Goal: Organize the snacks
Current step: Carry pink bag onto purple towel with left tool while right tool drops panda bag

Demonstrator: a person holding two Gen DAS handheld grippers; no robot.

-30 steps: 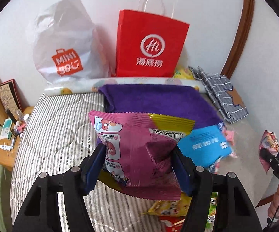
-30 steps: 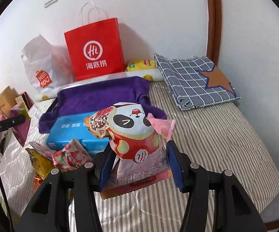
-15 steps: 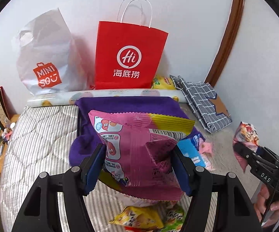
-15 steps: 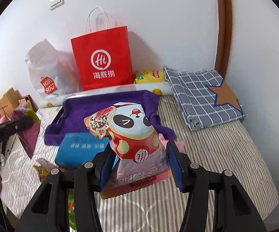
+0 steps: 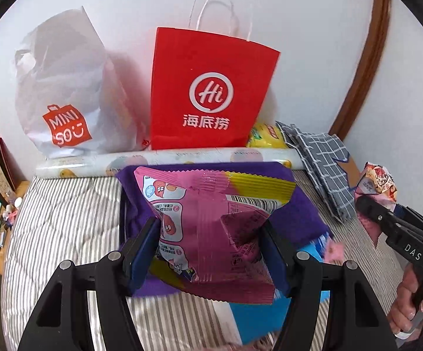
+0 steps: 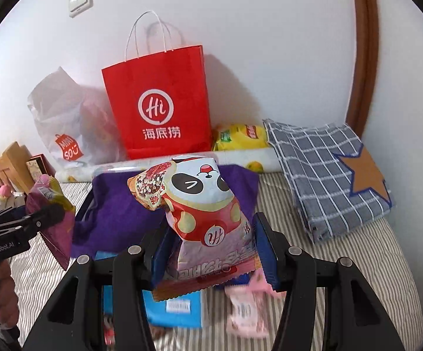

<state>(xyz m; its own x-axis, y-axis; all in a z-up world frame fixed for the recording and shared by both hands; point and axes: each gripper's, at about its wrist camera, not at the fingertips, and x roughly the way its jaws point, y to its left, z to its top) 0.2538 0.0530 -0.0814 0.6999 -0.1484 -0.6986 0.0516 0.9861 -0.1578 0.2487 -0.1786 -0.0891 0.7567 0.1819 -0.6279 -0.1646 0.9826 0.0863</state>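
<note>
**A:** so what's each one holding? Left gripper [image 5: 208, 251] has its jaws clamped on a pink snack bag [image 5: 211, 219], right gripper [image 6: 211, 251] is clamped on a panda snack bag [image 6: 202, 204]. Both are held up off the bed [image 6: 343, 263], not resting on it.

**B:** yeah, my guess is they're headed for the red paper bag [image 6: 158, 102] by the wall, past the purple cloth [image 5: 299, 213]. More snacks lie loose below, like the blue box [image 6: 176, 307].

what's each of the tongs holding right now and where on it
Left tongs pinch the pink snack packet by its lower sides. Right tongs pinch the panda snack packet by its lower sides.
</note>
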